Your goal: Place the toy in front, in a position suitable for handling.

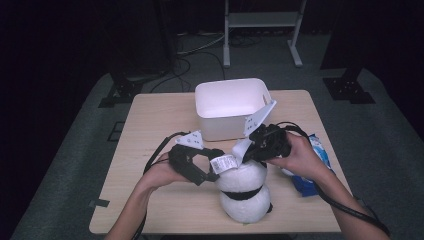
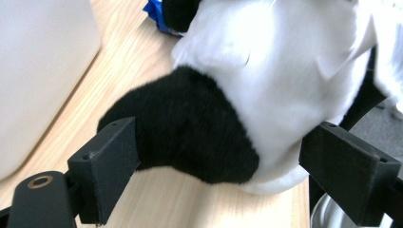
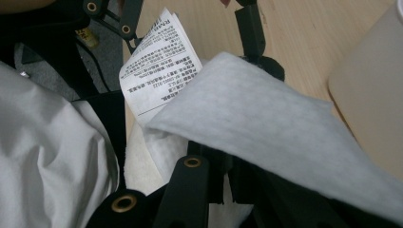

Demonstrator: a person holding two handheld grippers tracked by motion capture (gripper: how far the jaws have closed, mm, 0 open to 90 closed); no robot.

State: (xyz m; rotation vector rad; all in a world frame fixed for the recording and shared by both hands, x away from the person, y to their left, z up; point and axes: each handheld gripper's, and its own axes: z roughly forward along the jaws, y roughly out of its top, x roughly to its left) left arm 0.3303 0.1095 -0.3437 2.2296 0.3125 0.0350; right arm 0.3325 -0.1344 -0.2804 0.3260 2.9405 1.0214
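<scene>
Here, left hand-held gripper [image 2: 223, 161] spread around fuzzy plush panda [image 1: 243, 192]; right [image 1: 260, 145] pinching white cloth [image 3: 266, 118].

One white bin [image 1: 232, 107] and one black-and-white plush toy [image 1: 243, 192] sit on the single wooden table [image 1: 150, 125]. One blue packet [image 1: 312, 172] lies there too. Two grippers show, a left gripper [image 1: 212, 172] and a right gripper [image 1: 255, 147].

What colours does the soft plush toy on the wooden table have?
The soft plush toy is white with black patches, clearest in the left gripper view.

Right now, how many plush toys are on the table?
1: a black-and-white plush panda at the table's near edge, between the left gripper and right gripper. The white bin's inside looks empty, though its near corner is hidden.
</scene>
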